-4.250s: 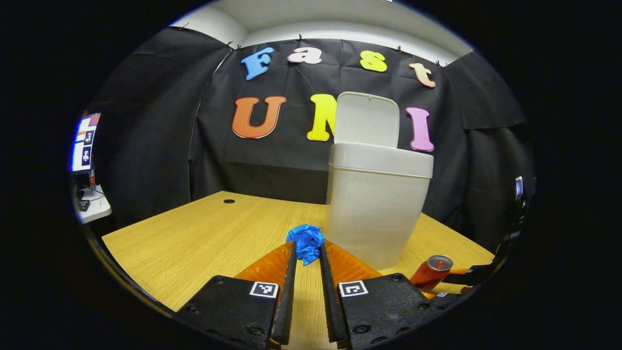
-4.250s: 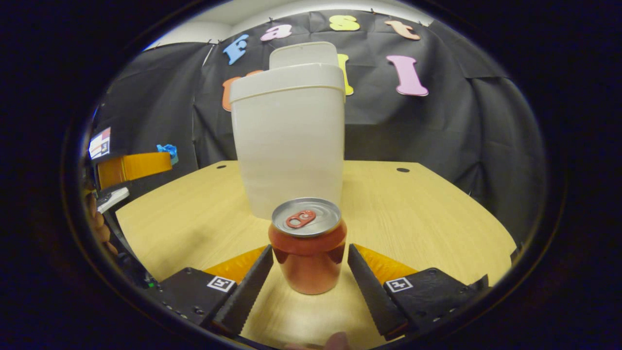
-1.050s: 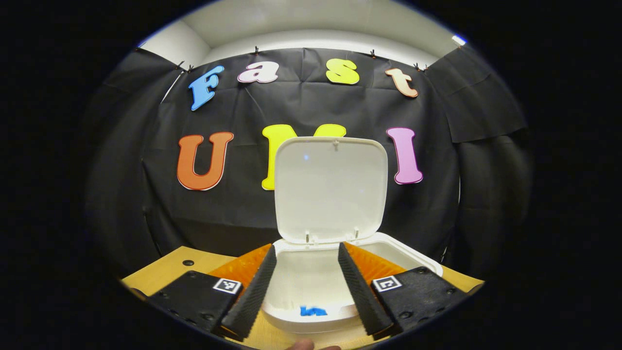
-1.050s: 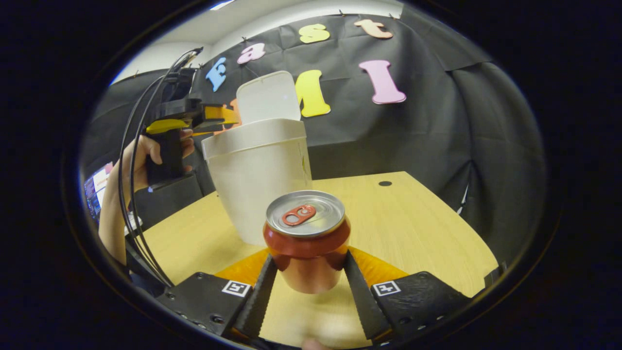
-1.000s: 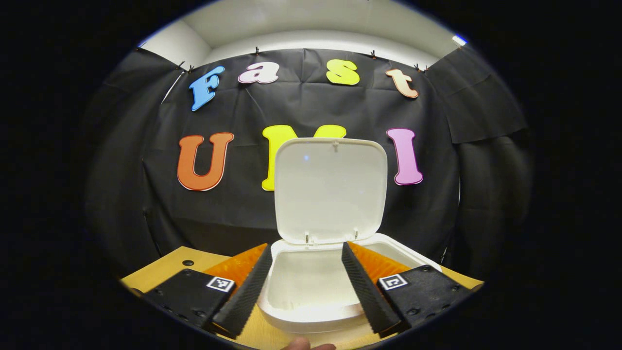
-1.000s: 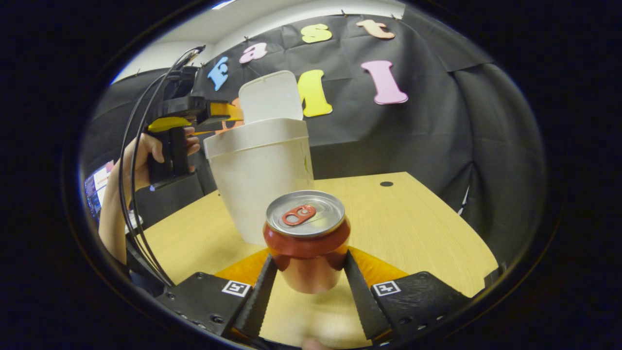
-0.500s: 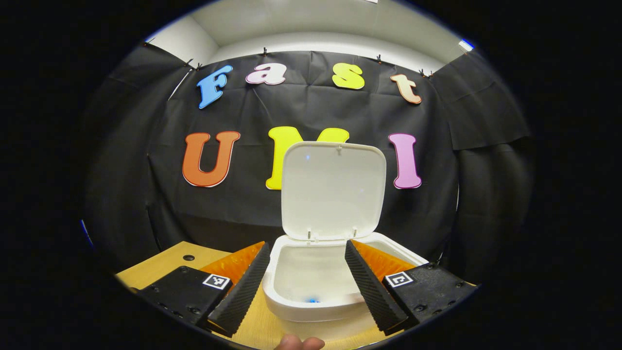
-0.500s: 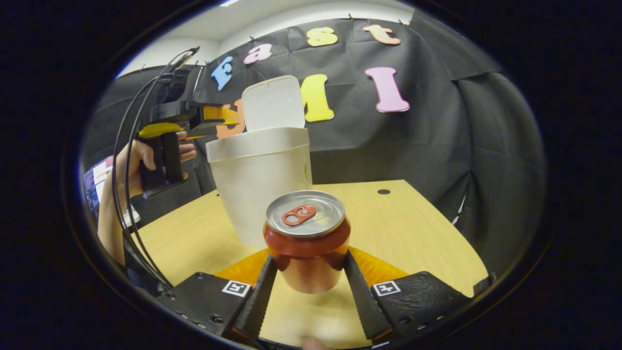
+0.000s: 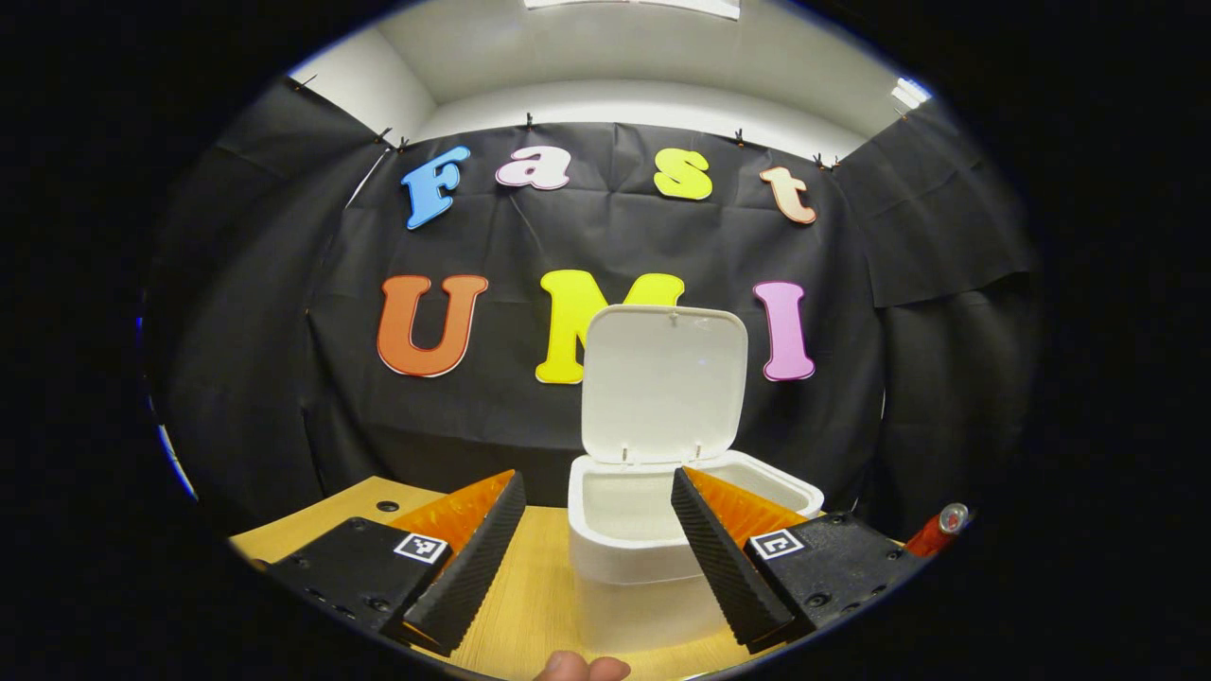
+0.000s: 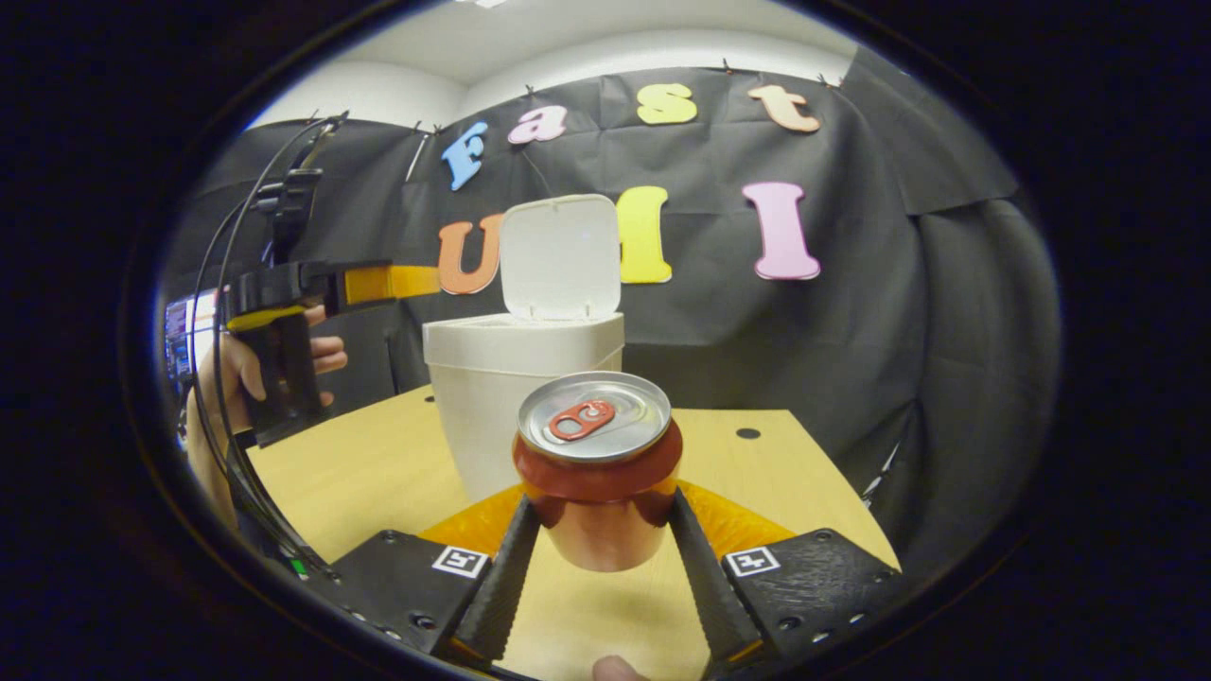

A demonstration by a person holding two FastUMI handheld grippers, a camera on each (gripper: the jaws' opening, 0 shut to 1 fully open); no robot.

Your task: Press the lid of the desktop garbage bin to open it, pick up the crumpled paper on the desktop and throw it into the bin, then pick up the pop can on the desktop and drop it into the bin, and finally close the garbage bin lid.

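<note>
Gripping the red pop can between both fingers, the right gripper holds it upright above the tabletop, in front of the white garbage bin, lid standing open. Left gripper w/ fingers spread, holding nothing, near the bin's rim.

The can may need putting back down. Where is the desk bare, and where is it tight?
Bare wood lies right of the bin out to the cable hole, and left of it below the left gripper. It is tight above the bin's mouth, by the upright lid.
</note>
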